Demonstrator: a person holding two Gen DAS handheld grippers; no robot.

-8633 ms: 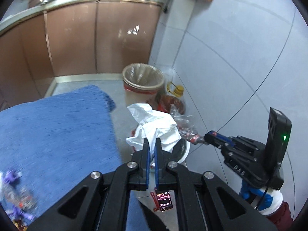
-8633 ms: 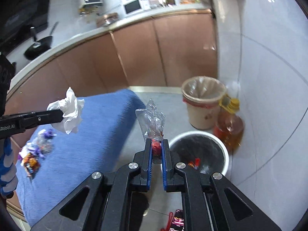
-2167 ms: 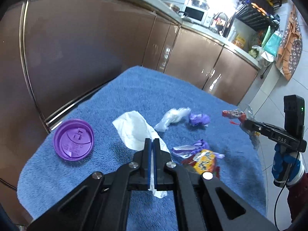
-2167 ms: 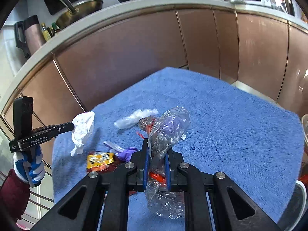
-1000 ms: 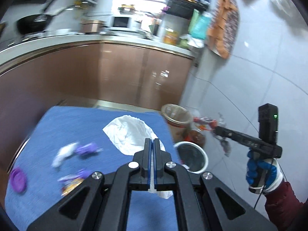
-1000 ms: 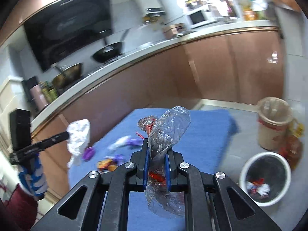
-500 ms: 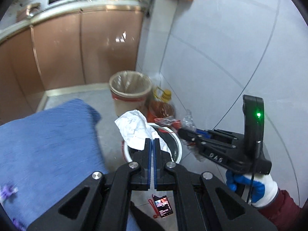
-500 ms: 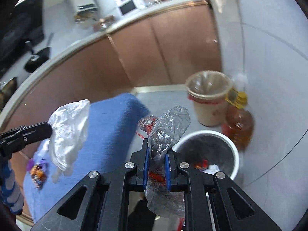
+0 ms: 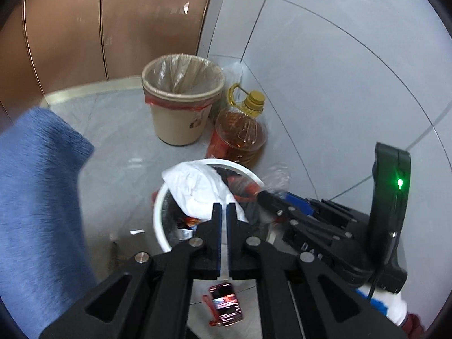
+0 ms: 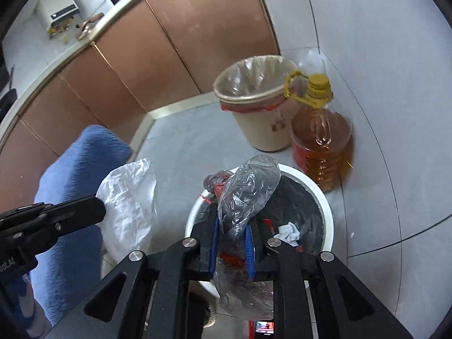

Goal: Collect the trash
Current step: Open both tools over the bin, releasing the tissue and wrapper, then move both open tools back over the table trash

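My left gripper (image 9: 223,212) is pinched tight on a crumpled white tissue (image 9: 197,189), which bulges just past my fingertips and hangs over the near rim of the white bin (image 9: 161,212); my right gripper (image 10: 231,234) is clamped on a clear plastic wrapper (image 10: 248,192) with red bits inside, which sticks up beyond my fingers and trails down below them, over the same bin. Both pieces look almost weightless and limp; I judge the tissue will tear or flutter rather than resist, so a hold on its bunched middle suits it, while the wrapper is slick and springy and seems best gripped where it is scrunched thickest. Light as they are, either could cling to my pads or drift past the rim when let go. Under my fingers the bin already holds scraps of paper and red wrappers. Off to my left lies a blue towel (image 9: 36,197); a small red pack (image 9: 226,308) sits on the floor beneath my left fingers. Beyond the bin stands an oil bottle (image 10: 322,147) close to its far rim, and past that a beige lined bin (image 10: 254,107) by the cabinets. Nothing blocks the drop, though my two grippers crowd each other over the opening
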